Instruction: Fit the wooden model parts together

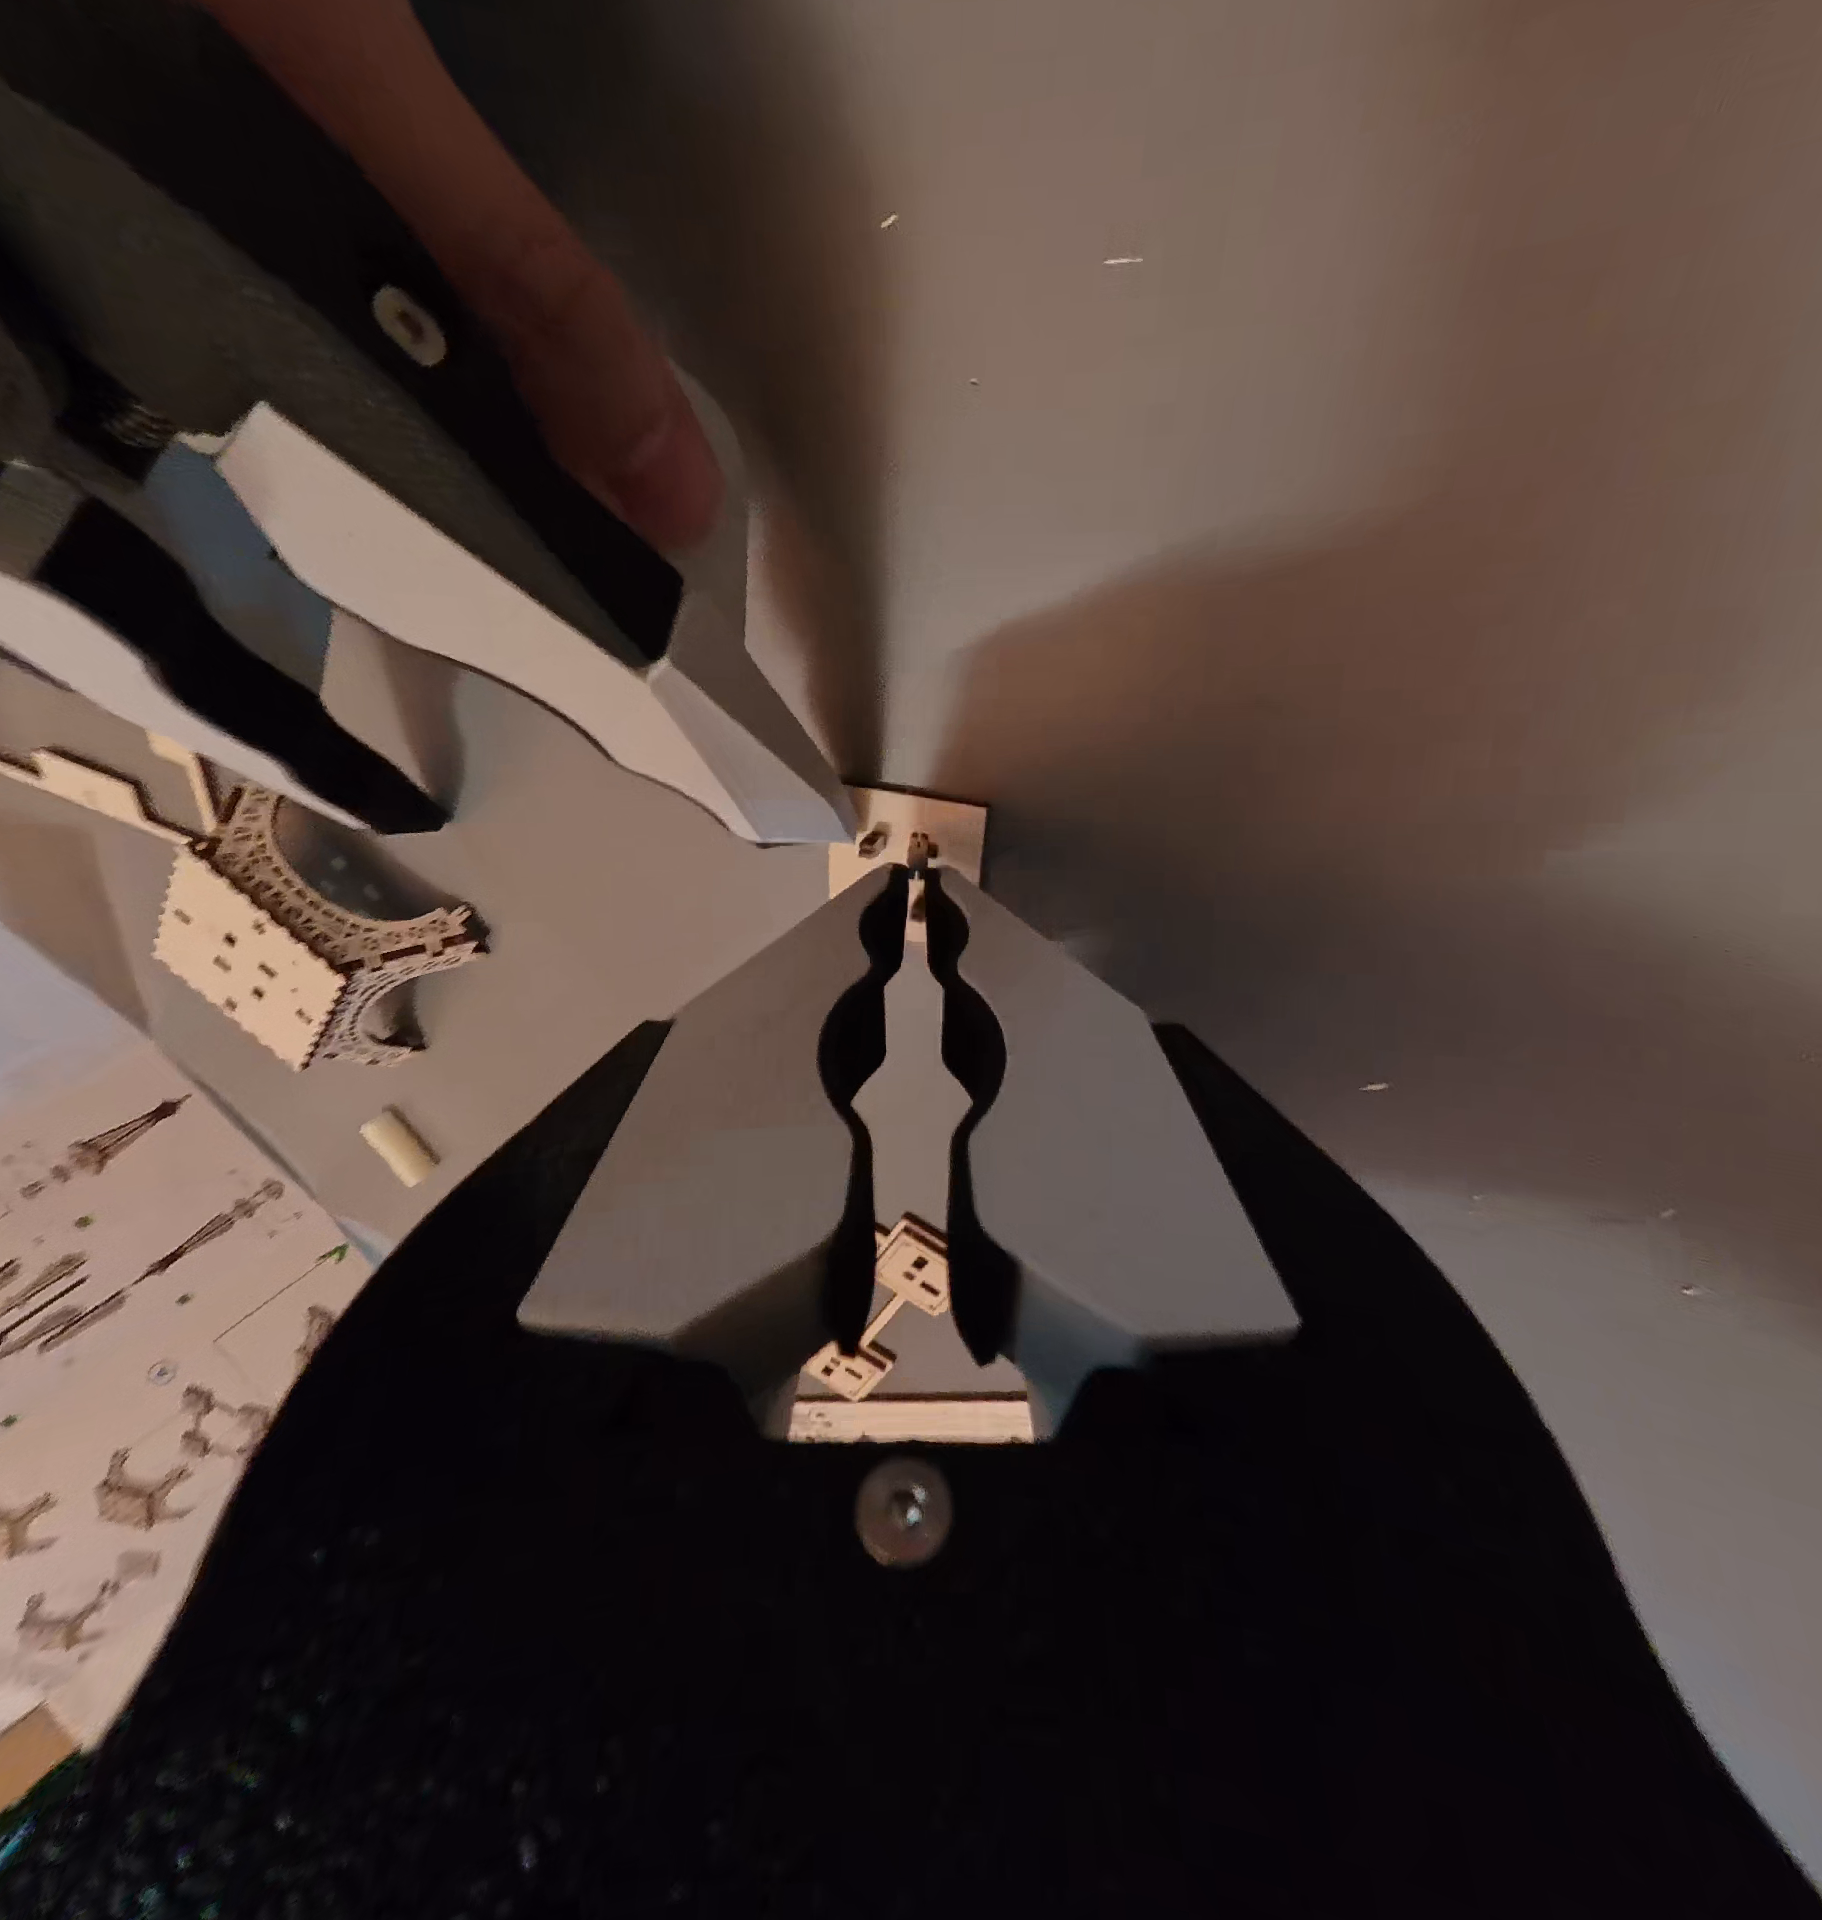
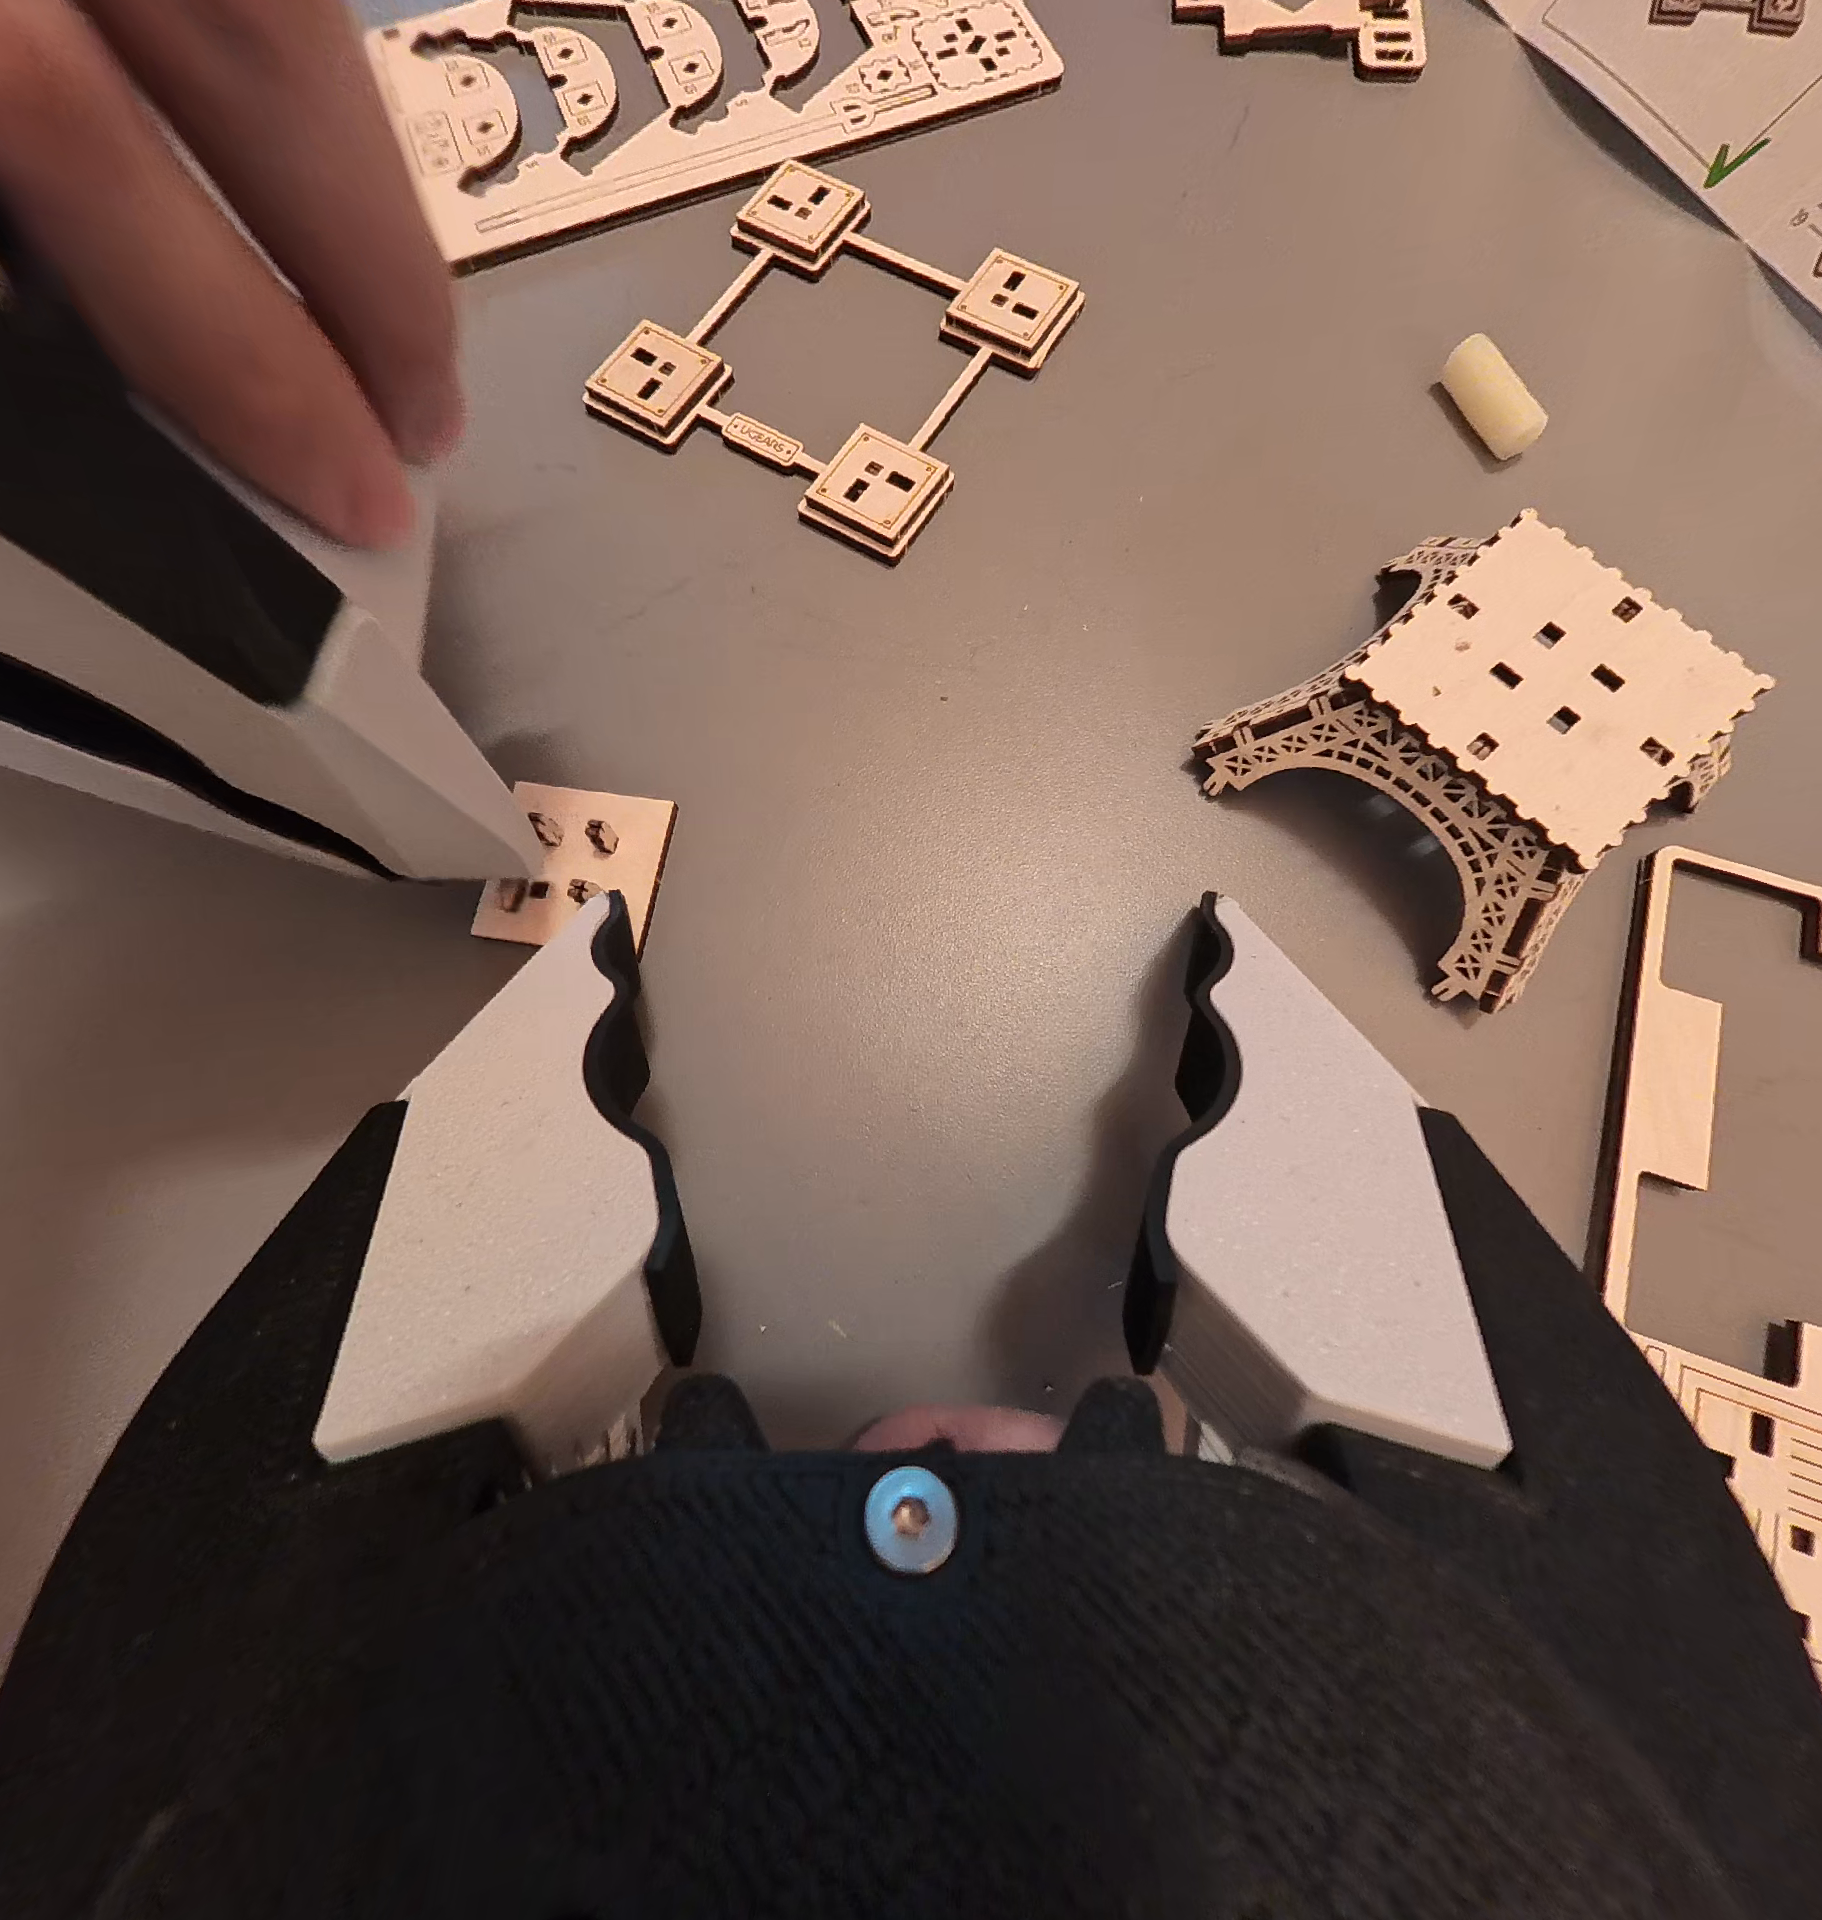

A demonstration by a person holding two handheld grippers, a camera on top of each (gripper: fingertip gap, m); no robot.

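Observation:
A small square wooden plate (image 2: 616, 842) with slots and tiny pegs lies on the grey table; it also shows in the left wrist view (image 1: 954, 826). My left gripper (image 1: 912, 871) is shut, its tips pinching a tiny wooden peg (image 1: 919, 844) down on the plate; in the right wrist view it (image 2: 517, 871) comes in from the left. My right gripper (image 2: 912, 914) is open and empty, with its left fingertip (image 2: 600, 935) at the plate's near edge; it also shows in the left wrist view (image 1: 803, 800).
A lattice tower base (image 2: 1509, 727) lies on its side at the right. A square frame with corner pads (image 2: 834, 364), a white cylinder (image 2: 1494, 395), cut-out part sheets (image 2: 699, 114) and instruction paper (image 2: 1780, 177) lie beyond. A sheet frame (image 2: 1717, 1143) is at the right edge. From my right tips it is roughly 12 cm to the white cylinder (image 2: 1494, 395); from my left, 20 cm. The left camera catches it too, in the left wrist view (image 1: 394, 1147).

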